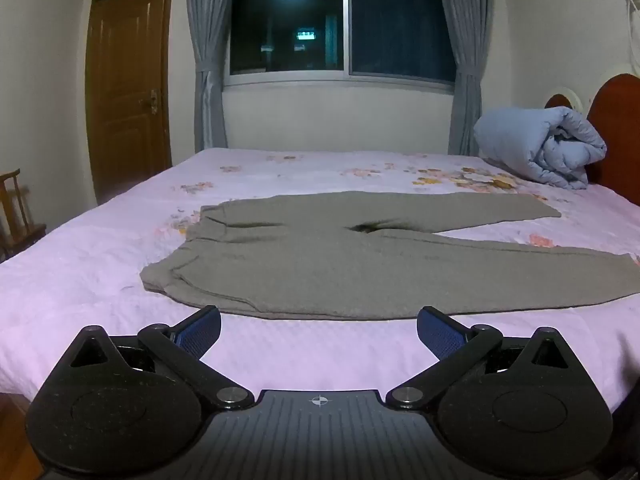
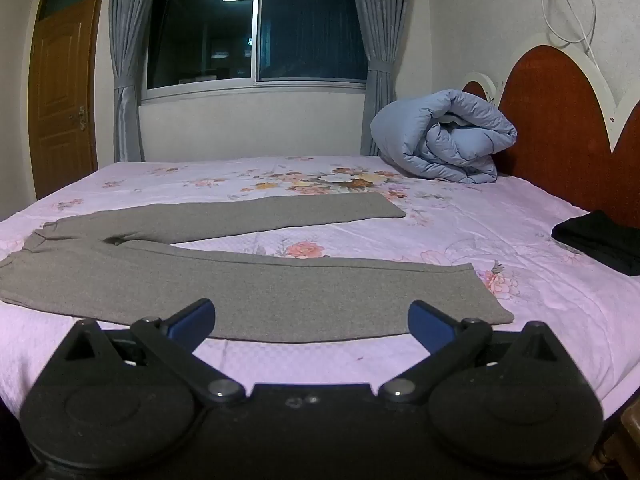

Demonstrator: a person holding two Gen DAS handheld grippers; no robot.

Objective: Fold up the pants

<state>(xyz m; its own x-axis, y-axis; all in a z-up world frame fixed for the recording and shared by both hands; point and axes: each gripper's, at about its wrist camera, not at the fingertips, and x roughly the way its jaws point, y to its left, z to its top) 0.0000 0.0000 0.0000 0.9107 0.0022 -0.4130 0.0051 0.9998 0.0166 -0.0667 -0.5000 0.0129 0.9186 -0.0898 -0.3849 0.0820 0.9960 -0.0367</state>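
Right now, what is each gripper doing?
Left gripper: open, holding nothing, short of the pants.
Right gripper: open, holding nothing.

Grey pants (image 1: 320, 264) flat on bed, legs spread

pants (image 1: 320, 256) flat on bed (image 1: 80, 280), quilt (image 1: 544, 144) behind

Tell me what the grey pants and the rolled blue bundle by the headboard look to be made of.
Grey pants: seemingly a soft knit or fleece, matte, with a fine heathered grain and limp, flat drape; the exact fibre is unclear. Blue duvet: apparently a padded quilt in a smooth woven shell with a slight sheen, judging by its puffy rolled folds.
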